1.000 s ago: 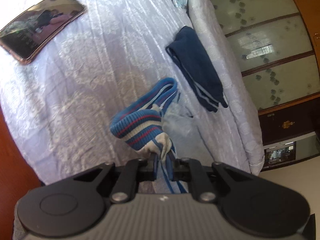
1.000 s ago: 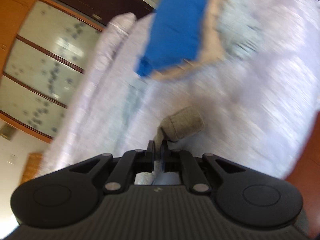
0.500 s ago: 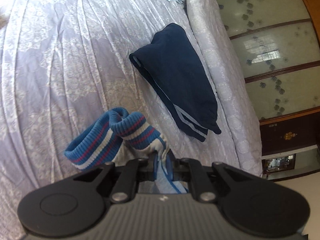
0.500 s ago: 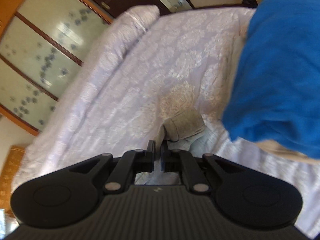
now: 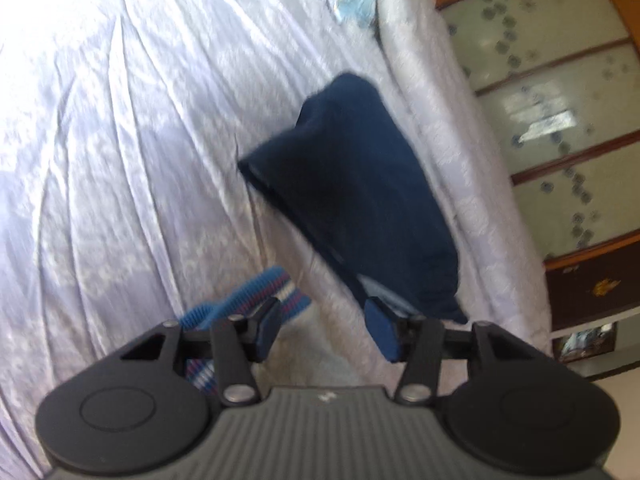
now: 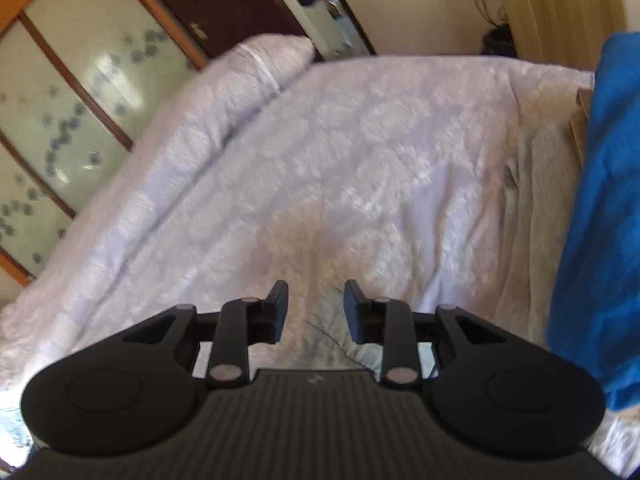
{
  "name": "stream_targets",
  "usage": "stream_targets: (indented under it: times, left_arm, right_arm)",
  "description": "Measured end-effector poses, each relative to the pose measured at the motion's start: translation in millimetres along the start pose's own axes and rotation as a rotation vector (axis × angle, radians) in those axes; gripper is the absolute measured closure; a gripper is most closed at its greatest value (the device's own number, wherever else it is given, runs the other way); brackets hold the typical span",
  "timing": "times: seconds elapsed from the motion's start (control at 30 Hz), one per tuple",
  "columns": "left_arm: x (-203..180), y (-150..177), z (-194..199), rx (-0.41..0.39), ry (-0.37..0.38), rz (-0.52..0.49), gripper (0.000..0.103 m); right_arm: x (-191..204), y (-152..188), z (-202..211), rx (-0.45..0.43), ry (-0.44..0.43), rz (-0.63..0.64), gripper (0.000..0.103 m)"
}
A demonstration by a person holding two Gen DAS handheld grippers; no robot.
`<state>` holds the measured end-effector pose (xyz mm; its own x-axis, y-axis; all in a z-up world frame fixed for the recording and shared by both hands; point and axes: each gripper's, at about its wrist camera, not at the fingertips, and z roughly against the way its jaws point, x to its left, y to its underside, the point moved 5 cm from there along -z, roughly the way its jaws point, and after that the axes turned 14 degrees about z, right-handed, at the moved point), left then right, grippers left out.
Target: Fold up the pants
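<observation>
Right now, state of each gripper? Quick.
Left gripper: open, holding nothing; striped cuff lies under it on the bed.
Right gripper: open, jaws apart, nothing between them.

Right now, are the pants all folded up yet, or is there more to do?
Hard to say for sure. Done: a dark navy garment lies folded flat on the bed. In hand: nothing, since the left gripper and right gripper are both open. The striped cuff sits loose on the bed by the left gripper. Left: probably tidying that striped piece; its fold is hidden from view.
</observation>
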<state>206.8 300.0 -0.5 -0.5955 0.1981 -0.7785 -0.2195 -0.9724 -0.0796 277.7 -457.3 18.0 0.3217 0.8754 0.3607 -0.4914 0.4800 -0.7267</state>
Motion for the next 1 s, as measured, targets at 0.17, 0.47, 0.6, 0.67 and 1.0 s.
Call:
stream_targets:
  times: [0.17, 0.47, 0.6, 0.67, 1.0]
  left_arm:
    - [0.9, 18.7, 30.8, -0.006, 0.031, -0.140, 0.058]
    - [-44.5, 124.0, -5.2, 0.142, 0.006, -0.571, 0.059]
    - [-24.0, 123.5, -49.7, 0.089, -0.208, -0.638, 0.083]
    - [-4.3, 109.2, -61.7, 0.102, -0.195, -0.574, 0.090]
    - [-1.9, 106.4, -55.4, 0.102, -0.204, -0.522, 0.095]
  right_arm:
    - [9.8, 21.5, 21.0, 0.018, -0.096, 0.052, 0.069]
    - [82.8, 87.5, 7.3, 0.167, -0.241, 0.328, 0.070]
    - [70.7, 79.0, -18.9, 0.168, -0.064, 0.475, 0.074]
    - [35.4, 68.3, -41.2, 0.190, 0.092, 0.455, 0.092]
    - [12.6, 53.5, -46.1, 0.177, 0.100, 0.312, 0.098]
